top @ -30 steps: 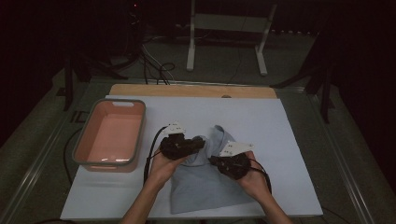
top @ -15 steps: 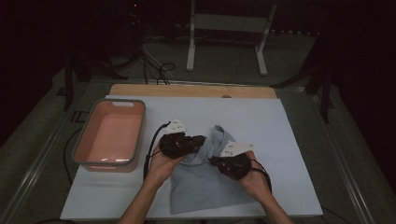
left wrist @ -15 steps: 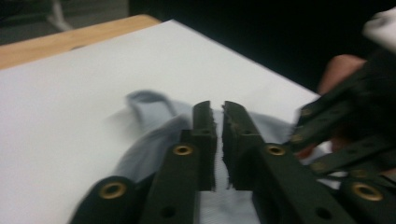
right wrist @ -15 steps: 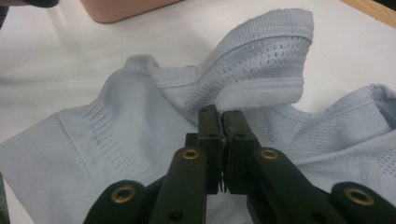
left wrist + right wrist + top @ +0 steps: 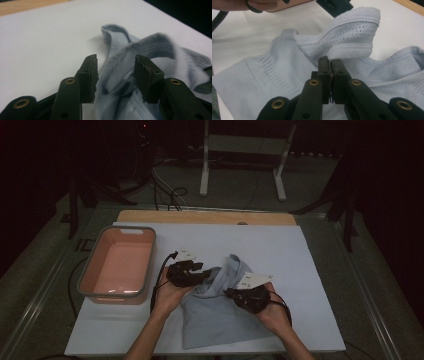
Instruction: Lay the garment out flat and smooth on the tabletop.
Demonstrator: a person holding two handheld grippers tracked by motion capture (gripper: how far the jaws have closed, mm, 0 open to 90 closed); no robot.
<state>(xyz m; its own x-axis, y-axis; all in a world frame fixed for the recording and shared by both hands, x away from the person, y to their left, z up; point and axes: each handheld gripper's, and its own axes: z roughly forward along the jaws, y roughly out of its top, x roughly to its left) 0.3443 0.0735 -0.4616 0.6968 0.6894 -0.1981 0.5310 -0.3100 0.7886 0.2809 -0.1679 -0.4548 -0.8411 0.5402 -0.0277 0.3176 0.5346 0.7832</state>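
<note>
Now my left claw (image 5: 116,75) has just been opening, jaws apart around the shirt (image 5: 220,315); my right claw (image 5: 331,75) pinches its hem and could slip, dropping the fold.

The garment (image 5: 215,315) near the middle of the table is pale blue-grey, its knit ribbed in bands and dotted with tiny perforations (image 5: 352,35) along the strap. Both grippers, left (image 5: 192,272) and right (image 5: 240,296), are black with small brass rivets. The sheet (image 5: 300,265) beneath is white. At left sits a salmon-pink tub (image 5: 85,285) with a grey rim; a tan wooden edge (image 5: 200,217) runs along the far side.
</note>
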